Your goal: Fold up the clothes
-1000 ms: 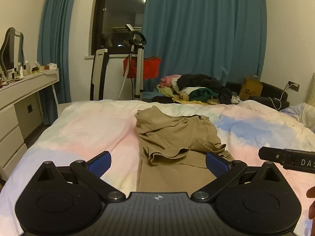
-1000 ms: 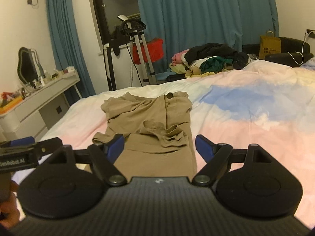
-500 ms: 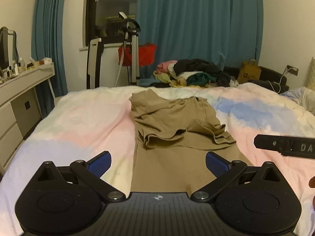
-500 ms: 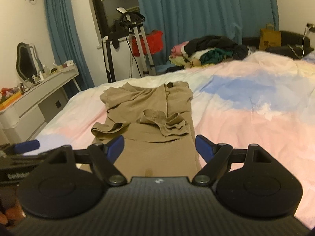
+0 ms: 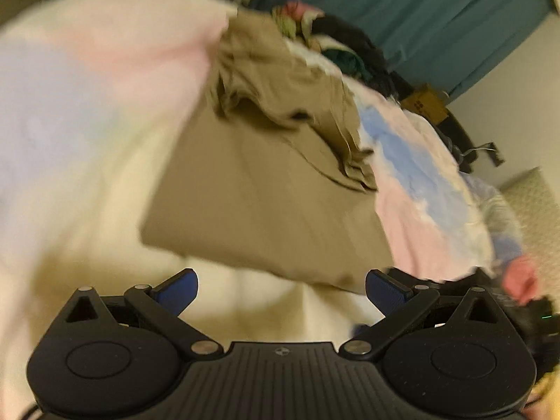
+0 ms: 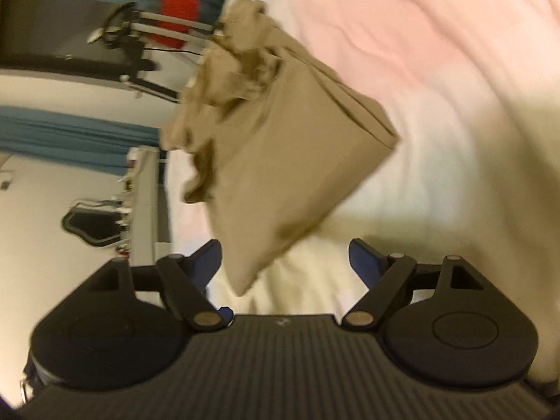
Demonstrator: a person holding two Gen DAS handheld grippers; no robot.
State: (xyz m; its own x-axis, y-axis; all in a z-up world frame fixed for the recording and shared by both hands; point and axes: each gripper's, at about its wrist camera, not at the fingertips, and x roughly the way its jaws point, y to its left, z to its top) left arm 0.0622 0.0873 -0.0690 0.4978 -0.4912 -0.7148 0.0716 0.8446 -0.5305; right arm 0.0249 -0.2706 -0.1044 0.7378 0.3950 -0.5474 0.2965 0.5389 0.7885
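A: What does the left wrist view show?

B: The left gripper (image 5: 281,288) has its blue-padded fingers (image 5: 176,288) spread wide, with nothing between them. Just ahead of it the tan garment (image 5: 266,203) lies on the pastel bedspread (image 5: 87,112), its flat near hem straight in front of the gap and its bunched part further ahead. The picture is tilted and blurred.

A: Anything off to the side?

B: To the right of the right finger there is a person's hand (image 5: 519,280), pinkish and blurred. Far ahead, to the right, sits a heap of clothes (image 5: 346,49) before a teal curtain (image 5: 437,17).

A: And the right wrist view?

B: The right gripper (image 6: 285,262) is likewise fully spread and holds nothing. The tan garment (image 6: 280,161) reaches toward it; one near corner hangs close to the left finger (image 6: 208,259), though blur hides whether they touch. The crumpled part lies ahead and to the left. The bedspread (image 6: 437,105) fills the right side. Left of the tool stand a white dresser (image 6: 145,203) and, further ahead, a tripod (image 6: 140,35).
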